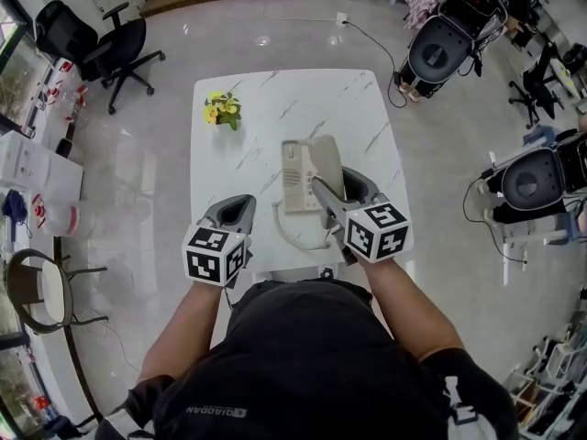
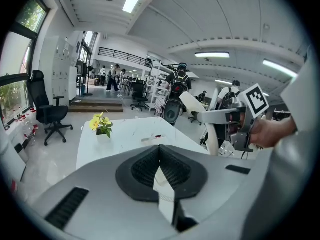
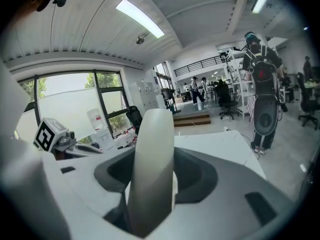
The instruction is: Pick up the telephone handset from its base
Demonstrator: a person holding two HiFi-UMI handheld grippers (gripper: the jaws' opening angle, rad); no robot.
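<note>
Broadly, a white tabletop (image 1: pixel 275 99) of glossy, grey-veined marble pattern carries everything. White lettering on the person's black shirt (image 1: pixel 275 365) sits upside down and is too small to read with certainty. The only other print is the black-and-white square patterns on the marker cubes (image 1: pixel 215 253). The cream plastic telephone base (image 1: pixel 295 168) lies flat near the tabletop's middle, a rounded slab with a keypad panel on its left half. The handset (image 1: pixel 326 197), a smooth cream bar with rounded ends, is lifted off the base and held tilted over its right side. The right gripper (image 1: pixel 344 189) has its jaws clamped on the handset's middle. The left gripper (image 1: pixel 234 211), matt grey with ribbed black pads, hovers near the tabletop's near edge, jaws together at the tips and holding nothing. A coiled cord (image 1: pixel 284 232) loops from the base. Small yellow flowers (image 1: pixel 223 110) stand at the far left.
</note>
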